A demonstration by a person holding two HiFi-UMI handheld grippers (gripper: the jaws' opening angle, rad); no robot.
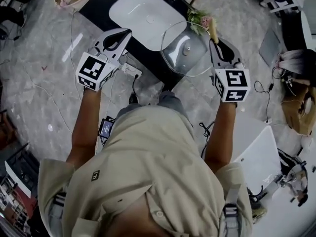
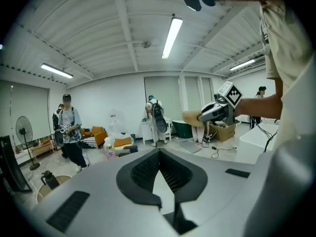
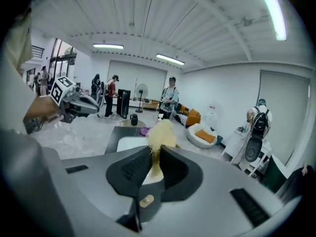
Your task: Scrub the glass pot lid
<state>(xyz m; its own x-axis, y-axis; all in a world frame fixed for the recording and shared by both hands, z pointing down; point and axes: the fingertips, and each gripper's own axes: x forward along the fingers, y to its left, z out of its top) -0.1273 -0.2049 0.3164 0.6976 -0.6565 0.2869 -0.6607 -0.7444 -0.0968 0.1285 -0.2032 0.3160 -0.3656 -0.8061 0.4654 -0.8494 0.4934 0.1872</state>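
Glass lid (image 1: 186, 49) (knob visible) — beside basin (image 1: 140, 11)

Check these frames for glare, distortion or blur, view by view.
Head view: dim, flat light, pale sheen on the glass lid. Left gripper view: ceiling lamp blown out, black corners. Right gripper view: strong fisheye bend; the yellow scrubber in the tongs looks soft.

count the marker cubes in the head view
2: one cube on the left gripper, one cube on the right gripper, which grips a yellowish scrubber beside the glass pot lid. None seems hidden.
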